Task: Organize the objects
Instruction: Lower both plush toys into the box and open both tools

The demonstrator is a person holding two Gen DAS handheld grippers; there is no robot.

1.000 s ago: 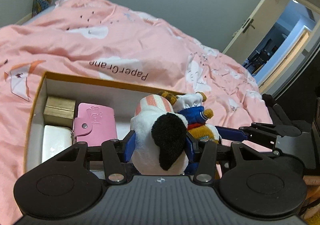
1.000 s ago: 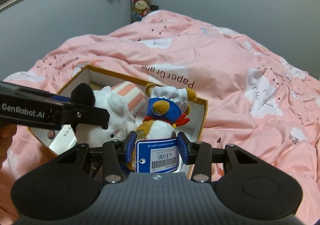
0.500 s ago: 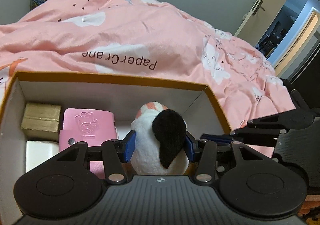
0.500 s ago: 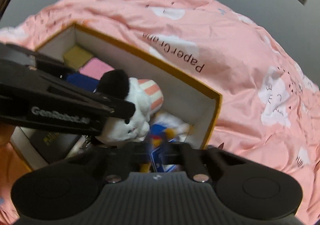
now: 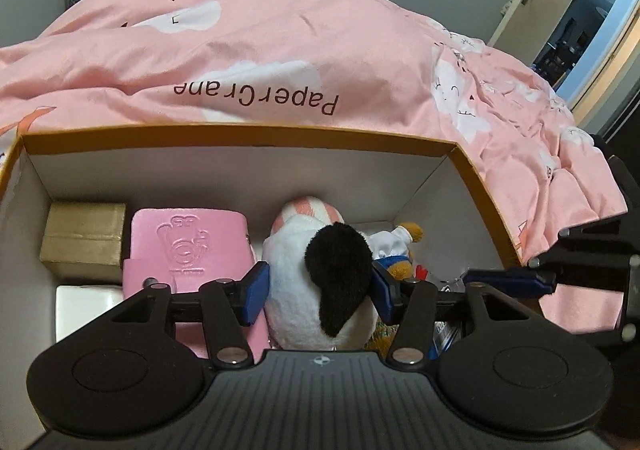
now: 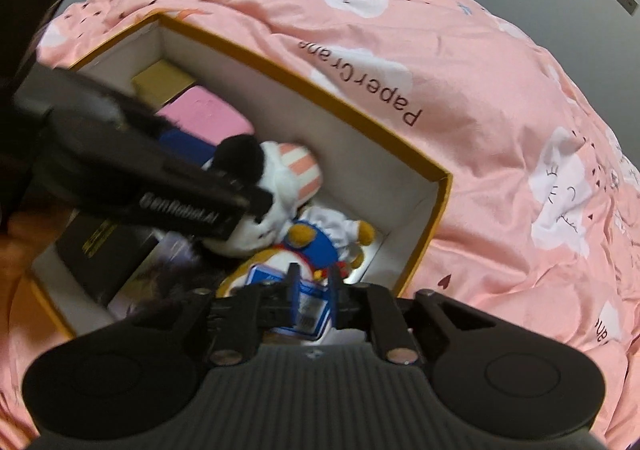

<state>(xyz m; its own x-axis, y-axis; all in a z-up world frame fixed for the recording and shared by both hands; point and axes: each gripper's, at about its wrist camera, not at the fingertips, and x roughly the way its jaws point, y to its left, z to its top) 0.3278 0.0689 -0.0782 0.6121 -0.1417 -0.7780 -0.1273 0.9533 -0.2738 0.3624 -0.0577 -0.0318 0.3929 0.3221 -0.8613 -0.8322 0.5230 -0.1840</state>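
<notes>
An open box with an orange rim (image 5: 256,132) (image 6: 360,118) lies on the pink bed. My left gripper (image 5: 318,292) is shut on a white plush dog (image 5: 320,282) with a black ear and striped hat, held down inside the box; the dog also shows in the right wrist view (image 6: 276,178). My right gripper (image 6: 314,290) is shut on the blue price tag (image 6: 310,304) of a duck plush (image 6: 316,242), which lies in the box's right end (image 5: 400,250).
In the box are a gold box (image 5: 84,240), a pink wallet (image 5: 188,246), a white box (image 5: 86,308) and a dark book (image 6: 104,246). The pink duvet (image 5: 280,50) surrounds the box. An open door (image 5: 576,18) is at far right.
Both grippers have lowered their plush toys from above the box down into it. The right gripper's jaws have narrowed from around the duck's body onto its tag.
</notes>
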